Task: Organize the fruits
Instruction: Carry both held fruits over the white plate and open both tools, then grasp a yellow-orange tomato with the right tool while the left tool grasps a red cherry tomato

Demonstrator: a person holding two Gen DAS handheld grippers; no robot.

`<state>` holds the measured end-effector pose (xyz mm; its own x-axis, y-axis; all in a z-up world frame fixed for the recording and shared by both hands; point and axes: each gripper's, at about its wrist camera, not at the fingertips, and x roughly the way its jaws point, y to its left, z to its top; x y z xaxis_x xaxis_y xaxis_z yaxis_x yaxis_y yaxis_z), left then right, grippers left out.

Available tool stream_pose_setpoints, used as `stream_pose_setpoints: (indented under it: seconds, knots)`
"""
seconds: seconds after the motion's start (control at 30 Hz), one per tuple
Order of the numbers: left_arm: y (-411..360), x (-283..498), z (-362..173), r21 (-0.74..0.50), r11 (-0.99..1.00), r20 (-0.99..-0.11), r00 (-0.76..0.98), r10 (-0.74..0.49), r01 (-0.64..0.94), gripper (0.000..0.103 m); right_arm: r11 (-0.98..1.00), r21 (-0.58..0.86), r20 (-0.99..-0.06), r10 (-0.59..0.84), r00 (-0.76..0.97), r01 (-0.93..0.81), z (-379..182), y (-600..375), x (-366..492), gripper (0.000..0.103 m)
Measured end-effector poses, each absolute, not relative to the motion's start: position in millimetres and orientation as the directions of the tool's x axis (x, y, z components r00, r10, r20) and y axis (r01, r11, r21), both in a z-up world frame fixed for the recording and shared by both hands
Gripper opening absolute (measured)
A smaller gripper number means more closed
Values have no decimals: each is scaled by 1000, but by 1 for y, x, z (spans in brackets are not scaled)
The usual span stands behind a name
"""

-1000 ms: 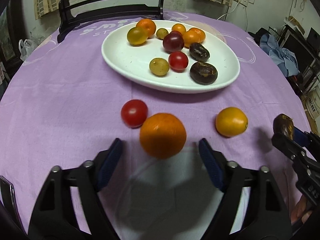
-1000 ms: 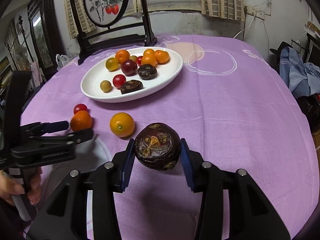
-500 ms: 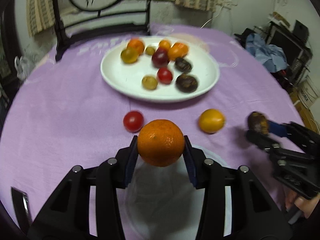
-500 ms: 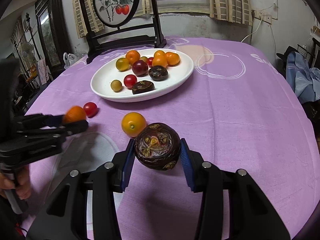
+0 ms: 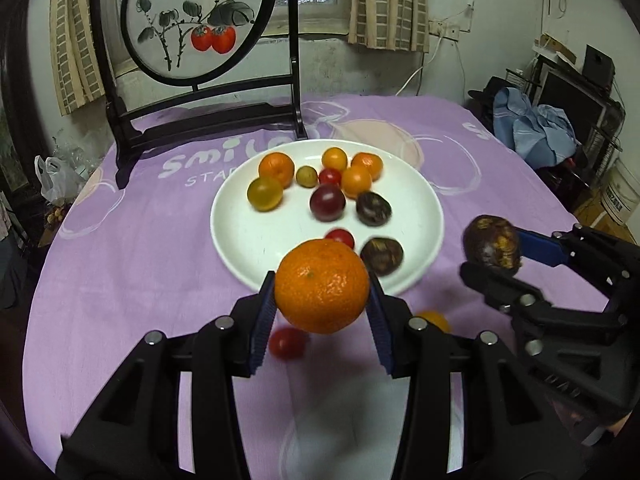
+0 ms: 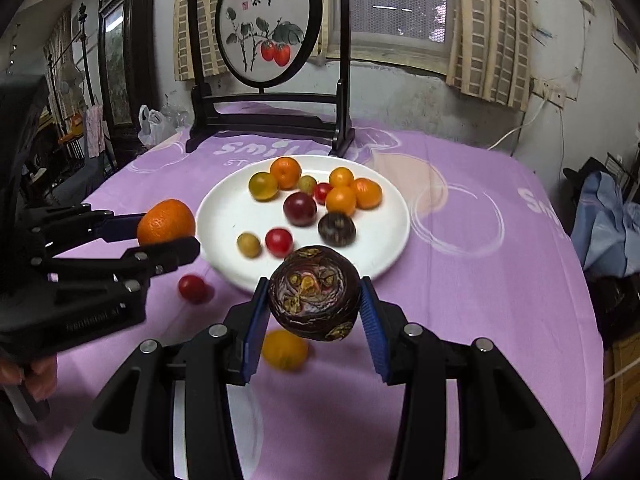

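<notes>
My left gripper [image 5: 322, 300] is shut on an orange mandarin [image 5: 322, 286], held above the purple cloth just short of the white plate [image 5: 240, 236]. To its right, my right gripper [image 6: 314, 308] is shut on a dark purple passion fruit [image 6: 314, 292], also lifted near the plate's [image 6: 224, 216] front rim. The plate carries several small fruits: oranges, red and yellow tomatoes, dark purple ones. A red tomato [image 6: 192, 288] and a yellow-orange fruit [image 6: 284, 350] lie on the cloth below the grippers. In the left wrist view the right gripper [image 5: 494, 256] shows with the passion fruit [image 5: 492, 246].
A dark wooden stand with a round painted screen [image 6: 268, 32] rises behind the plate at the table's far edge. Blue clothing [image 5: 532, 128] lies on furniture to the right. A plastic bag [image 5: 56, 176] sits off the table's left side. A hand [image 6: 32, 372] holds the left gripper's handle.
The left gripper closed on the mandarin and lifted it off the cloth. Both grippers rose and came nearer the plate; the right one kept hold of the passion fruit.
</notes>
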<state>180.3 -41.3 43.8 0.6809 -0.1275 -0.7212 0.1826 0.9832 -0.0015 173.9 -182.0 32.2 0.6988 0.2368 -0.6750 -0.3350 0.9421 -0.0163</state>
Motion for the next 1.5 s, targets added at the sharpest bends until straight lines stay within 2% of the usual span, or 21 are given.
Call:
stream_pose_setpoints:
  seconds: [0.17,0.37,0.4,0.43,0.47,0.67,0.8,1.23,1.37,1.5]
  knots:
    - [-32,219,23,-41,991,-766,633,-112,125,44,950,-32,-717,194,669,-310,9,-173,218,44]
    - [-28,246,10,-35,996,-780,621,-82,88,47,952,-28,-744,184,642,-305,-8,-164,242,46]
    - [-27,250,9,-39,996,-781,620,-82,83,51,954,-40,-742,171,649,-297,-9,-162,246,55]
    - [-26,251,11,-34,997,-773,630,-70,68,66,955,-55,-735,158,659,-291,-9,-162,247,59]
    - [-24,250,14,-28,998,-760,648,-56,53,73,955,-58,-730,158,665,-290,-8,-162,247,61]
    - [-18,231,32,-45,997,-726,683,-73,59,74,959,-2,-713,199,672,-285,2,-178,230,61]
    - [-17,212,35,-44,997,-724,685,-80,69,79,960,32,-712,218,668,-279,6,-190,209,61]
    - [-19,121,12,-11,997,-730,681,-64,81,79,957,63,-738,235,633,-283,-8,-204,134,62]
    - [-22,111,7,31,995,-727,685,-39,90,79,958,52,-754,223,618,-282,-16,-197,127,62]
    - [-15,108,4,23,996,-725,688,-39,81,79,953,39,-776,218,592,-299,-28,-183,129,62]
